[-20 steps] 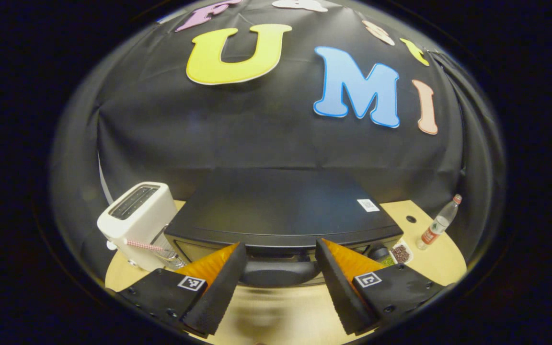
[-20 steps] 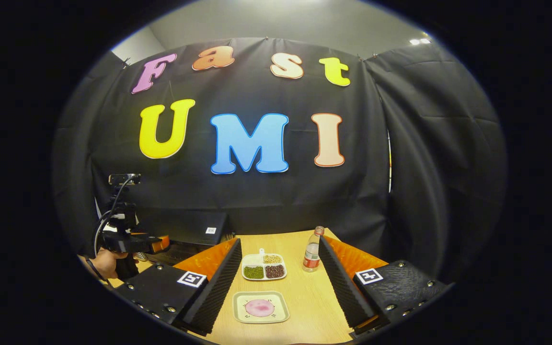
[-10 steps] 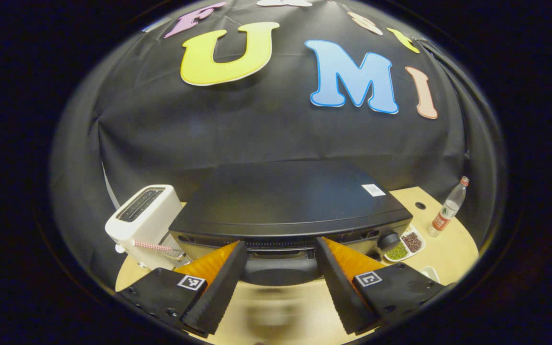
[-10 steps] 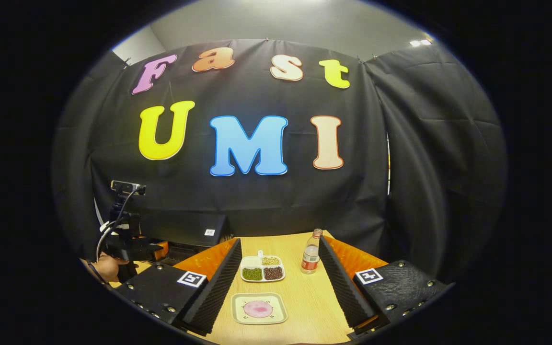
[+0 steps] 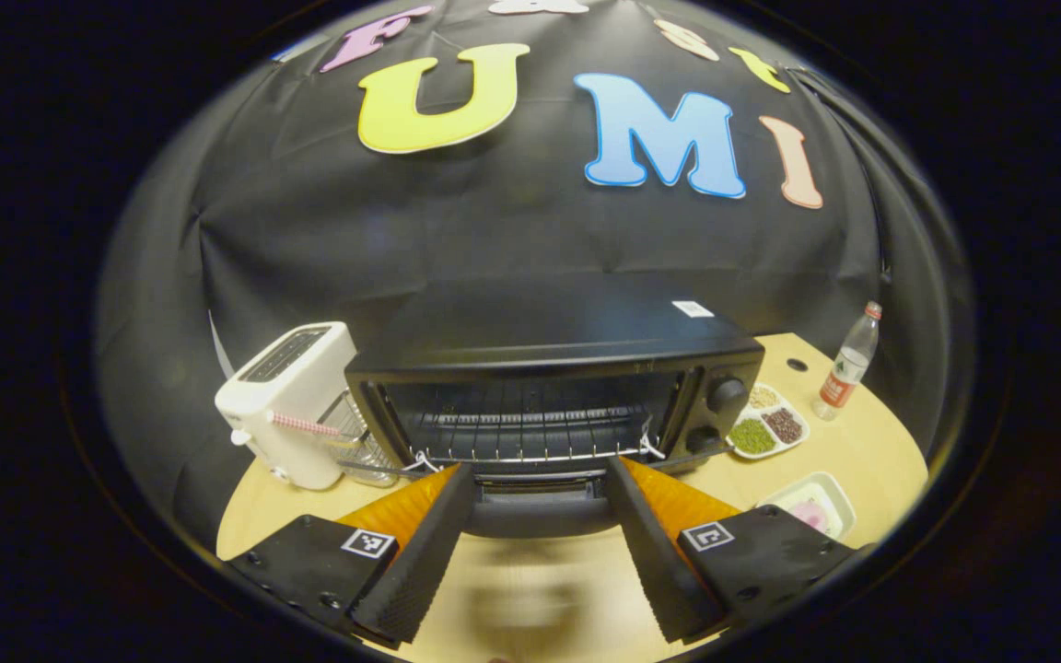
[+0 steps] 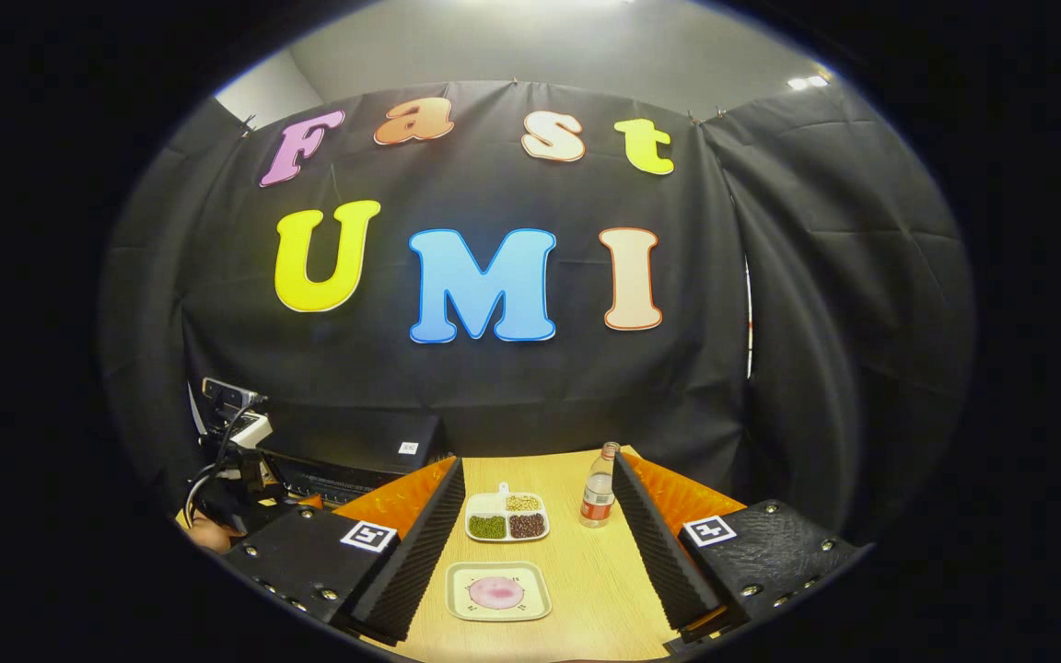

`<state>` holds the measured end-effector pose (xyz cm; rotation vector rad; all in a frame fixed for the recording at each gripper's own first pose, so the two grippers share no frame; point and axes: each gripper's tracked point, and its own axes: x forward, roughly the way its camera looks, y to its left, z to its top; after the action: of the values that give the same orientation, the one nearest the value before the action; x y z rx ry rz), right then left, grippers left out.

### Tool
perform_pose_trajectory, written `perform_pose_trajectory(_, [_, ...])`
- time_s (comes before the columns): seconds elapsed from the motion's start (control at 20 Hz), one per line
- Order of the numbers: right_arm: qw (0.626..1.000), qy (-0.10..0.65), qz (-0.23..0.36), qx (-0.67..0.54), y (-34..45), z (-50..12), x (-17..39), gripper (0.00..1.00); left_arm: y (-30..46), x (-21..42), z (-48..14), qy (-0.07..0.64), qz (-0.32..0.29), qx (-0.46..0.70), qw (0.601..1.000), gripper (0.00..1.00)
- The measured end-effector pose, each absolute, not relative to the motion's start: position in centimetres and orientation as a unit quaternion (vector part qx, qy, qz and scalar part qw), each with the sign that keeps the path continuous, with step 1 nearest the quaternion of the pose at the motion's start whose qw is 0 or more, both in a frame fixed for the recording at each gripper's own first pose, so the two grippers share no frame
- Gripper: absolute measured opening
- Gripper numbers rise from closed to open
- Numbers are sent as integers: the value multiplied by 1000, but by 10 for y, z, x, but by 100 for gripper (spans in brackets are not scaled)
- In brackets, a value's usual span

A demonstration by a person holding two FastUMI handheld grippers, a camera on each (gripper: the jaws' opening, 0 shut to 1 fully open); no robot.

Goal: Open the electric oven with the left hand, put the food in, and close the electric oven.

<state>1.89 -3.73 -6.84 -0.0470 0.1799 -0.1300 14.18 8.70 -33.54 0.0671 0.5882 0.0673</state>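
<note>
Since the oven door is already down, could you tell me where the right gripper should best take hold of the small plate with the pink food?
Grip the small plate by its raised near rim, coming in low from the front. It lies flat on the table between the open fingers of the right gripper, and the pink food sits mid-plate, so a rim pinch likely avoids it.

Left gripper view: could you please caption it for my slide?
Left gripper at the black electric oven's lowered door handle, wire rack exposed.

I see a black electric oven [image 5: 556, 368] at the back edge of the wooden table [image 5: 871, 442], door [image 5: 540, 511] swung down open, wire rack [image 5: 530, 433] exposed, pink round food [image 6: 496, 592] on a small square plate [image 6: 497, 590] near the front edge.
</note>
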Motion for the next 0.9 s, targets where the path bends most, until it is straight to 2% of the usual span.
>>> perform_pose_trajectory(0.1, [993, 93, -64, -24, -38, -71, 17, 97, 86, 128, -347, 301, 33, 34, 952, 100])
perform_pose_trajectory(0.2, [993, 98, -63, -23, -39, -73, 14, 97, 85, 116, -357, 308, 28, 32, 950, 92])
perform_pose_trajectory(0.25, [993, 100, -62, -22, -40, -75, 13, 97, 85, 110, -363, 312, 28, 33, 949, 97])
perform_pose_trajectory(0.4, [992, 104, -61, -25, -39, -76, 10, 97, 87, 97, -380, 326, 27, 23, 945, 100])
perform_pose_trajectory(0.55, [991, 110, -63, -30, -42, -79, 8, 97, 86, 87, -396, 342, 23, 30, 939, 97])
perform_pose_trajectory(0.6, [991, 112, -63, -31, -43, -79, 8, 97, 87, 83, -400, 345, 22, 32, 938, 92])
perform_pose_trajectory(0.65, [991, 115, -63, -32, -44, -81, 8, 97, 86, 80, -406, 350, 20, 32, 936, 92])
perform_pose_trajectory(0.7, [990, 121, -63, -32, -46, -84, 8, 97, 86, 78, -413, 357, 17, 34, 933, 98])
perform_pose_trajectory(0.8, [989, 132, -66, -31, -49, -90, 10, 97, 89, 74, -417, 360, 15, 35, 932, 98])
perform_pose_trajectory(0.9, [987, 143, -63, -33, -54, -95, 14, 97, 89, 79, -396, 338, 18, 20, 941, 100])
